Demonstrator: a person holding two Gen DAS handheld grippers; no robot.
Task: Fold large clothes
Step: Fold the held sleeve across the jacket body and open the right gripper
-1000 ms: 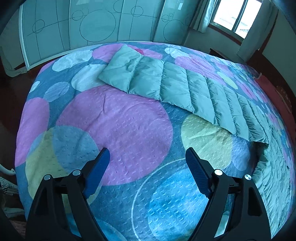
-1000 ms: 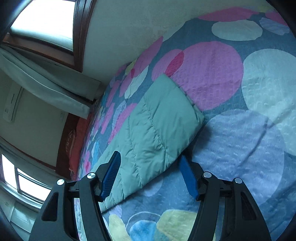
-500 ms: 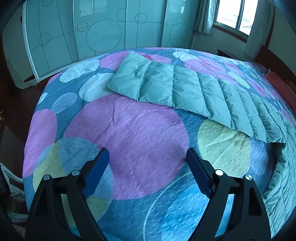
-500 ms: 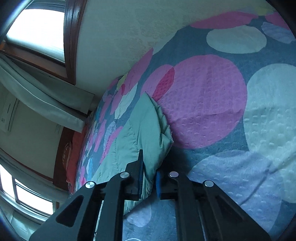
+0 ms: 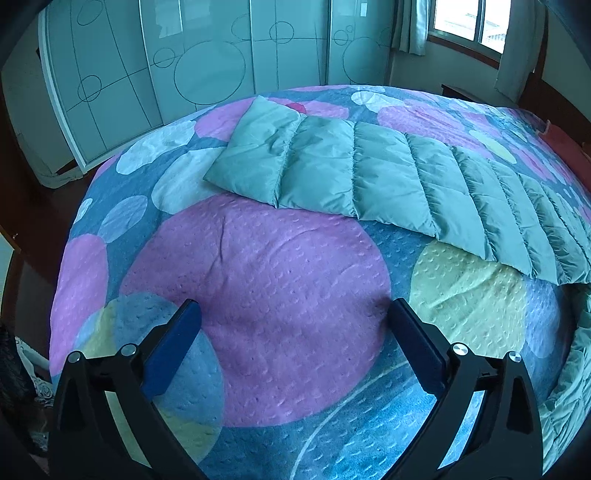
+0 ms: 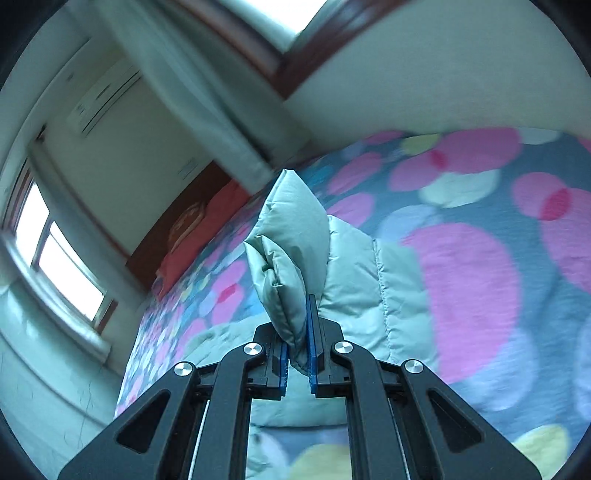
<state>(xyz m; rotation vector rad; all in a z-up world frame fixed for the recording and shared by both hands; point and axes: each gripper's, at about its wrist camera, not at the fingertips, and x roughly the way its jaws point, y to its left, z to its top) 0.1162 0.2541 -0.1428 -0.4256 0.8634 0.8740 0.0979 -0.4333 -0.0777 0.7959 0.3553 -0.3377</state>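
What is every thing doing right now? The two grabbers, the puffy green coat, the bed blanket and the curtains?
left gripper: open, holding nothing, over the bedspread.
right gripper: shut on the coat's end.
puffy green coat: one end lifted and bunched, the rest lies flat.
bedspread: spread out, slightly wrinkled.
curtains: drawn aside, window uncovered.

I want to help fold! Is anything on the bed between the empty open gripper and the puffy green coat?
Nothing visible: only bare bedspread lies between the left gripper and the quilted green coat.
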